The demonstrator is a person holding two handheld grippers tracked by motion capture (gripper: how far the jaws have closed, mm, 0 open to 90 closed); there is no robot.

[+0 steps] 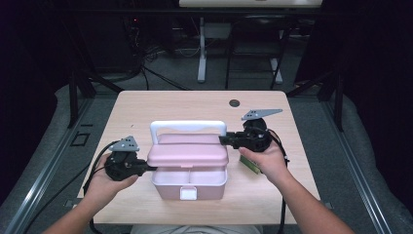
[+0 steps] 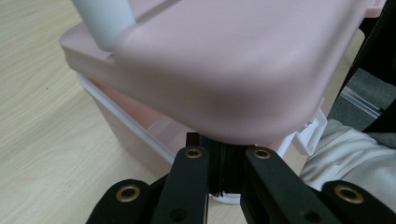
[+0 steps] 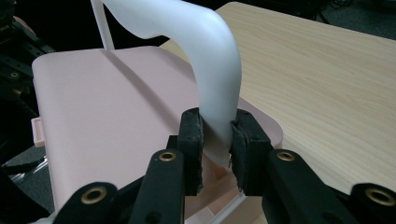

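Observation:
A pink lidded box (image 1: pixel 190 184) with a white handle (image 1: pixel 187 126) stands at the middle of the table. Its lid (image 1: pixel 187 155) sits lifted above the base, showing white compartments under its front edge. My right gripper (image 1: pixel 223 140) comes in from the right and is shut on the handle's right end; in the right gripper view the pads of the right gripper (image 3: pixel 217 135) pinch the handle (image 3: pixel 205 51) above the lid (image 3: pixel 107 107). My left gripper (image 1: pixel 148 167) is at the box's left side, jaws shut. In the left gripper view the tips of the left gripper (image 2: pixel 224 149) sit right under the lid's corner (image 2: pixel 224 70).
A small green object (image 1: pixel 251 165) lies on the wooden table (image 1: pixel 146 107) under the right hand. A dark round hole (image 1: pixel 234 103) sits near the table's far edge. The box has a white latch (image 1: pixel 188 193) at its front. Cables trail off the near edge.

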